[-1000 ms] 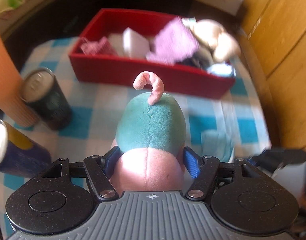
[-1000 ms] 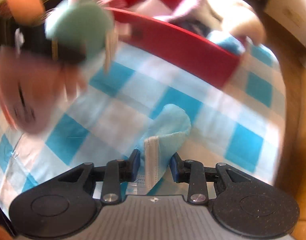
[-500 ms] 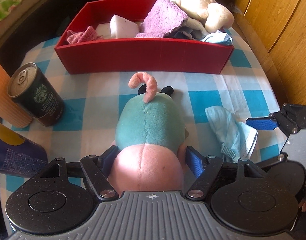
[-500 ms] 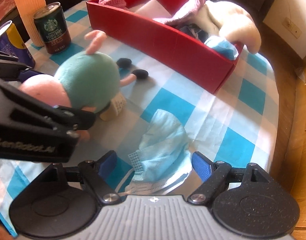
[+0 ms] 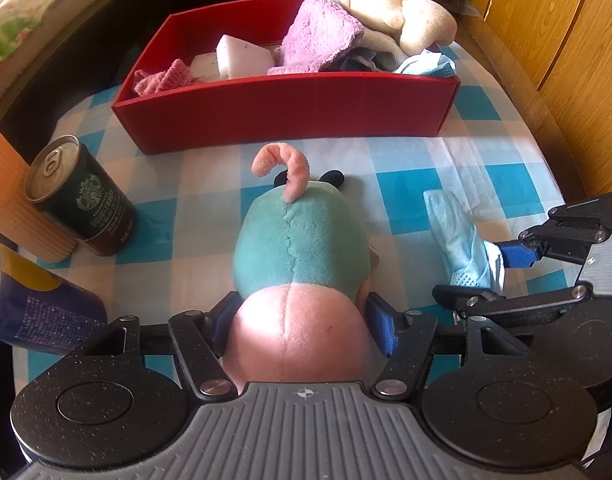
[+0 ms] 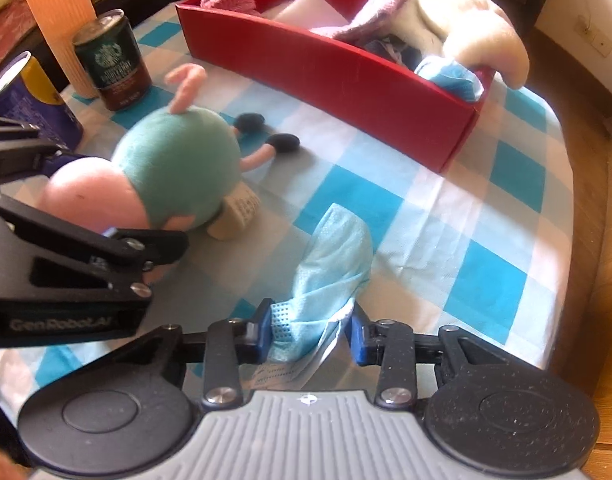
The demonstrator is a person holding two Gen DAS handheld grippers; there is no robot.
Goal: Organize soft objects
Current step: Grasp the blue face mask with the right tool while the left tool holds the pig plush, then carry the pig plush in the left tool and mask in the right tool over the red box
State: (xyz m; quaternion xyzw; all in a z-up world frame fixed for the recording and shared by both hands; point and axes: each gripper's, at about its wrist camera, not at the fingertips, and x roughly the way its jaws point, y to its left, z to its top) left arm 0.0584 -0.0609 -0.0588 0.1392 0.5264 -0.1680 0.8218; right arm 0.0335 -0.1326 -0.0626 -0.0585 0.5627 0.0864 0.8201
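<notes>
A plush pig (image 5: 302, 240) with a teal body and pink head lies face down on the blue checked cloth; it also shows in the right wrist view (image 6: 174, 168). My left gripper (image 5: 304, 328) is shut on its pink head. A crumpled light blue face mask (image 6: 329, 264) lies to the right of the pig, also seen in the left wrist view (image 5: 457, 236). My right gripper (image 6: 309, 336) has its jaws closing around the mask's near end. The red box (image 5: 290, 100) of soft things stands at the back, and it also shows in the right wrist view (image 6: 345, 68).
The box holds a purple towel (image 5: 317, 36), a cream plush (image 5: 401, 16), a white sponge (image 5: 242, 56) and a pink cloth (image 5: 162, 80). A dark coffee can (image 5: 78, 196), a blue can (image 5: 22, 304) and an orange ribbed cup (image 5: 14, 196) stand left. Wooden cabinets rise on the right.
The pig has come down onto the cloth, still in my left gripper. My right gripper opened half a second ago and has narrowed again around the mask.
</notes>
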